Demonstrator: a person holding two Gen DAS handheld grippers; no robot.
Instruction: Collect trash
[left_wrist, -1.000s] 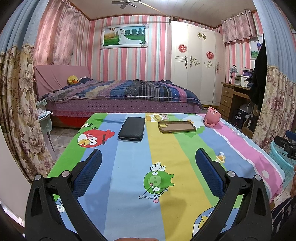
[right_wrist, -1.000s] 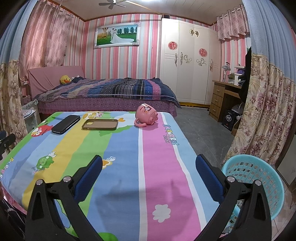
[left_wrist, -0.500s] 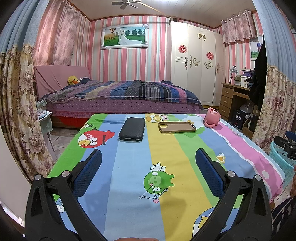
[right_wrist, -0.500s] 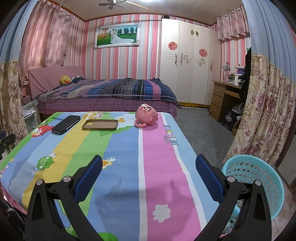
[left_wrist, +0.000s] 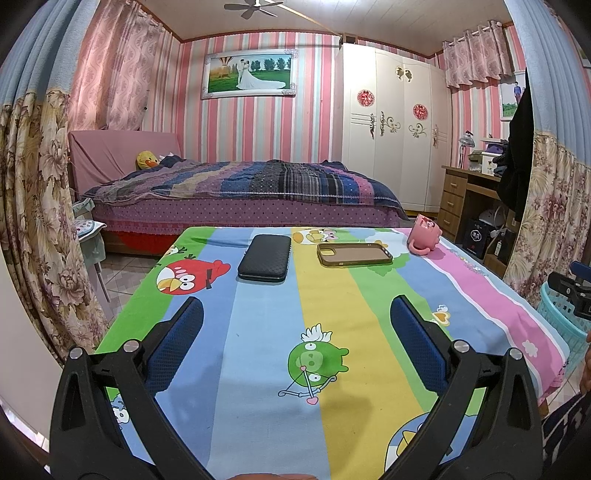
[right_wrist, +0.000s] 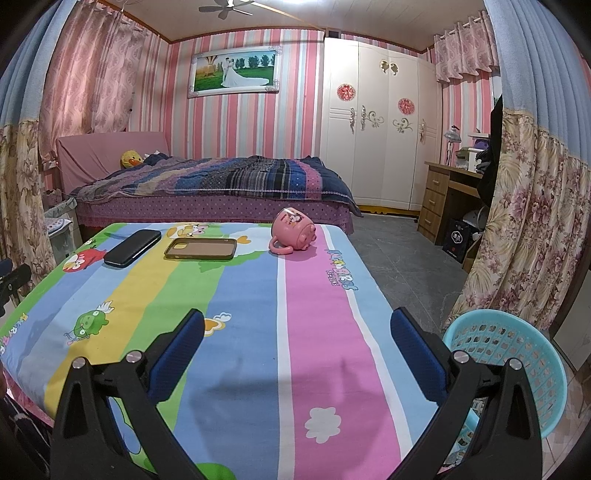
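Basket (right_wrist: 517, 354) beside table (right_wrist: 321, 332) (turquoise, latticed), contents seemingly nil; mug (right_wrist: 292, 229) tipped.

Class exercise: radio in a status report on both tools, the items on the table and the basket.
Left tool open, empty. Right tool open, empty. Black case, phone case, tipped pink mug untouched at far edge. Blue basket on floor, right. Path unobstructed.

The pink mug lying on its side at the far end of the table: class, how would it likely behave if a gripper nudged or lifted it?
The pink mug lies on its rounded side, so a nudge would probably roll it, until its handle catches the tablecloth. It looks rigid and glossy, perhaps ceramic, so likely slippery and breakable if dropped.
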